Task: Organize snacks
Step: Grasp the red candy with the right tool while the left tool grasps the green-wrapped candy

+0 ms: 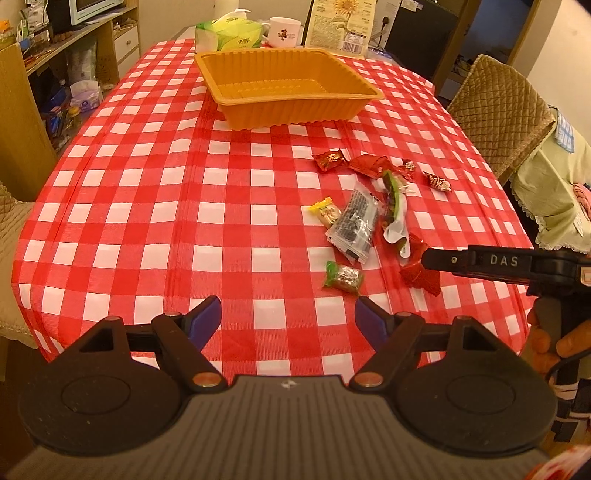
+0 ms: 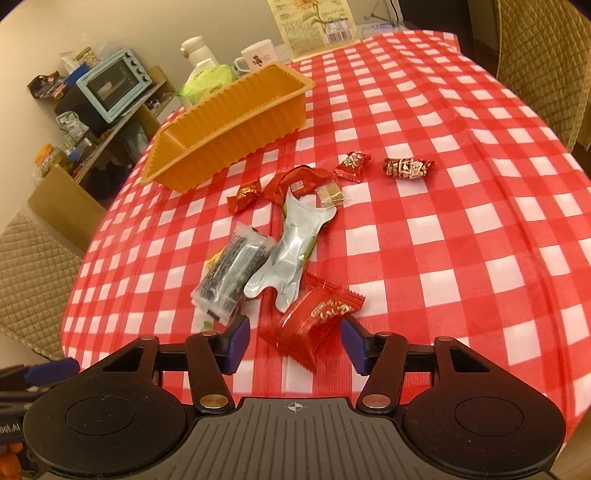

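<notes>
An empty orange basket (image 1: 291, 88) (image 2: 229, 125) stands on the red checked tablecloth (image 1: 147, 206). Several wrapped snacks lie scattered in front of it: a black-and-clear packet (image 1: 354, 225) (image 2: 232, 273), a silver-green pouch (image 1: 393, 210) (image 2: 291, 247), a green candy (image 1: 341, 277), a yellow one (image 1: 327, 212) and small red candies (image 1: 330, 159) (image 2: 408, 167). My right gripper (image 2: 295, 338) is open, its jaws on either side of a red snack packet (image 2: 314, 325) (image 1: 419, 271) lying on the table. My left gripper (image 1: 288, 319) is open and empty above the table's near edge.
A tissue pack (image 1: 231, 35), a mug (image 1: 282, 31) and a sunflower-print bag (image 1: 341, 22) stand behind the basket. Quilted chairs (image 1: 498, 110) flank the table. Shelves with a toaster oven (image 2: 114, 85) stand at the left.
</notes>
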A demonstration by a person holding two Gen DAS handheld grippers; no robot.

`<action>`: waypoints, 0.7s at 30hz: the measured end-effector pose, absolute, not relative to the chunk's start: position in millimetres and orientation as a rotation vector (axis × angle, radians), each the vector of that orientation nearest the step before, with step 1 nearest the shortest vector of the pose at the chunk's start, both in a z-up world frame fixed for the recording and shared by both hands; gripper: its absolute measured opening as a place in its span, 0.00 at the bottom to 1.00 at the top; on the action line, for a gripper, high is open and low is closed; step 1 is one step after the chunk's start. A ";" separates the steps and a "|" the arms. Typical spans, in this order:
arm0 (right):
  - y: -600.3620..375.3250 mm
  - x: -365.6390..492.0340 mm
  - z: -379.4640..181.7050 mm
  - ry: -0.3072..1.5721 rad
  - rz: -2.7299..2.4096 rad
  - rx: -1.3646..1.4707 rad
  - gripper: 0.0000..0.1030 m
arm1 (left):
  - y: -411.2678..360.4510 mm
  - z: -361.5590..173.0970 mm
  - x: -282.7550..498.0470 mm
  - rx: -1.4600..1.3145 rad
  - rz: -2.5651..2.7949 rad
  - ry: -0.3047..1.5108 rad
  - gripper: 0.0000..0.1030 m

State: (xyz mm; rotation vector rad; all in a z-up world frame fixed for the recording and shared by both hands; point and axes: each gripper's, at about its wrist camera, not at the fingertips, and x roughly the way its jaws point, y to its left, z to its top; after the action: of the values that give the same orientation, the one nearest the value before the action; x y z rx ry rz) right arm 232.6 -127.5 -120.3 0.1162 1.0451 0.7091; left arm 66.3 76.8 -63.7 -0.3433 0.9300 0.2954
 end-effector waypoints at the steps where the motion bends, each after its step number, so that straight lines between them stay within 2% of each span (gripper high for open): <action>1: -126.7 235.5 -121.5 1.051 0.708 0.122 0.53 | 76.6 -64.6 68.2 -0.346 0.298 0.932 0.75; 11: -118.5 256.1 -136.0 1.110 0.689 0.111 0.45 | 69.3 -72.7 84.7 -0.342 0.297 0.947 0.75; 13: -116.3 257.7 -139.1 1.114 0.696 0.095 0.42 | 67.2 -74.8 88.2 -0.342 0.293 0.952 0.75; 15: -116.3 258.8 -141.4 1.115 0.707 0.076 0.31 | 64.6 -76.9 91.7 -0.338 0.288 0.955 0.75; 21: -123.8 260.4 -139.6 1.080 0.746 0.021 0.26 | 55.0 -85.5 103.8 -0.309 0.256 0.963 0.70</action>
State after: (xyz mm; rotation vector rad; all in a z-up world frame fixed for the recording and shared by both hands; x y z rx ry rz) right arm 260.4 -123.8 -139.6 0.0214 1.0799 0.7458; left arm 103.8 55.0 -85.5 -0.3087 0.9630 0.2562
